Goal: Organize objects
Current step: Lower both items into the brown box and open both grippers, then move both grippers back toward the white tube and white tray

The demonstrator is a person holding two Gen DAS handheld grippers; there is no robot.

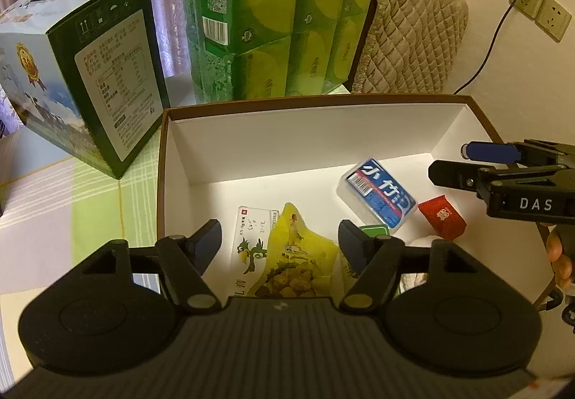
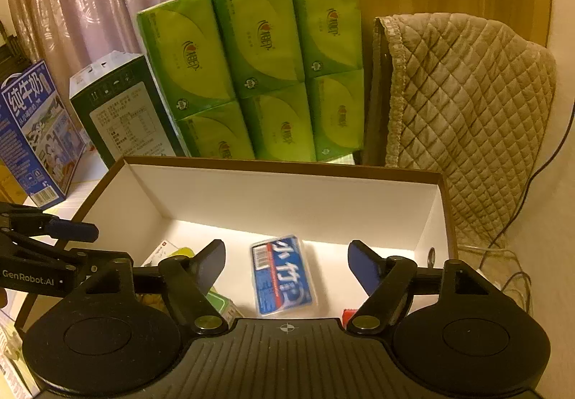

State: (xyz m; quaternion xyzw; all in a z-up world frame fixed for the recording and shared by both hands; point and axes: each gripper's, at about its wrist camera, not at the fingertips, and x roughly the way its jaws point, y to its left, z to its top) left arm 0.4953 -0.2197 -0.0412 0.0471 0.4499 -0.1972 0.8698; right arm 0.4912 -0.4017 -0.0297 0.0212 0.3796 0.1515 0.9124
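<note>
Blue-and-white packet (image 2: pixel 282 275) lies flat in white-lined box (image 2: pixel 287 190).

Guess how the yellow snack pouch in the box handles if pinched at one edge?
The yellow snack pouch looks like thin, glossy film, so probably floppy and sagging from one edge. Likely light and somewhat slippery. It overlaps the bird-print card, which might shift with it.
</note>
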